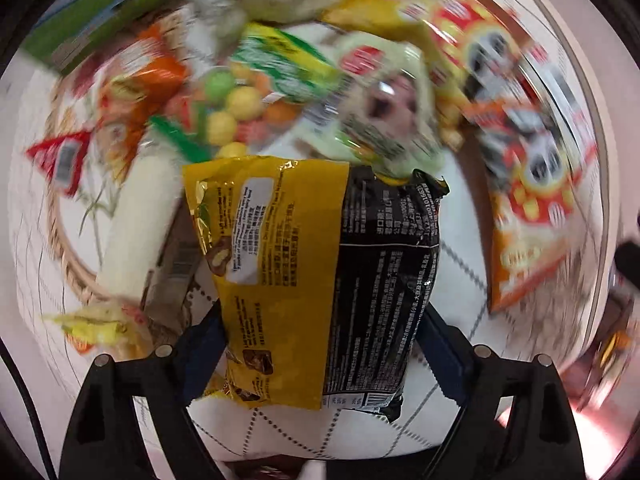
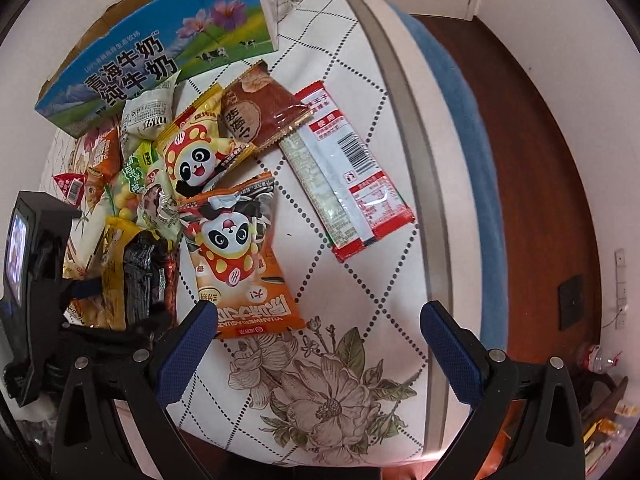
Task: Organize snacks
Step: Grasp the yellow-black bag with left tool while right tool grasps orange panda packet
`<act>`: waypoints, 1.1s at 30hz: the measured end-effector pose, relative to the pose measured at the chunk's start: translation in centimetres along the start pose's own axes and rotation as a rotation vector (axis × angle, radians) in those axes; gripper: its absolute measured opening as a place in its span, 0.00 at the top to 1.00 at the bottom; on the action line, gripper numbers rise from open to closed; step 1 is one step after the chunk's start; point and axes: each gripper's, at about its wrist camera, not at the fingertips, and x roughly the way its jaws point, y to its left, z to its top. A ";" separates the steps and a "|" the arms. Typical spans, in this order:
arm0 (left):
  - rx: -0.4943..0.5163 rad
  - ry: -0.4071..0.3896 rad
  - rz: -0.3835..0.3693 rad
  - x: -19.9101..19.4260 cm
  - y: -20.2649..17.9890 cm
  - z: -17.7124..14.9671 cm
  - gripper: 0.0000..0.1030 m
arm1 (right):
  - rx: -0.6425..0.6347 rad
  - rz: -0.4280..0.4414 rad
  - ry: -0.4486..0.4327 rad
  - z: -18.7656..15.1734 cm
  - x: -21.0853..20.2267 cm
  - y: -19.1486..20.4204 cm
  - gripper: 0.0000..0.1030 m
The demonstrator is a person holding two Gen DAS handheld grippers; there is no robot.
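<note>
The left gripper [image 1: 320, 336] points down at a heap of snacks, grasping a yellow packet [image 1: 272, 264] and a black packet [image 1: 384, 280] side by side between its blue pads [image 1: 200, 344]. The right gripper [image 2: 320, 344] hangs with jaws released and nothing between them, over the quilted table cover [image 2: 352, 240]. Just beyond its left finger lies an orange panda seed bag [image 2: 240, 264]; a yellow panda bag [image 2: 196, 152] lies farther off. A red-and-white wafer pack [image 2: 348, 172] lies to the right, apart from the heap. A blue milk carton box [image 2: 152, 52] stands at the far left.
</note>
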 end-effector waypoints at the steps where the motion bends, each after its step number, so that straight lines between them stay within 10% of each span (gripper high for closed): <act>1: -0.043 -0.006 -0.003 -0.3 0.4 0.3 0.14 | -0.004 0.006 0.000 0.2 0.2 0.1 0.01; 7: -0.260 0.019 -0.056 -0.1 3.5 1.4 0.12 | -0.038 0.045 -0.004 1.9 1.5 2.4 0.09; 20: -0.195 0.028 -0.215 3.9 5.6 2.2 0.13 | -0.031 0.025 0.119 3.6 7.9 8.4 0.35; 33: -0.120 0.028 -0.237 3.9 2.7 0.2 0.14 | 0.005 -0.011 0.156 1.4 7.9 11.1 0.31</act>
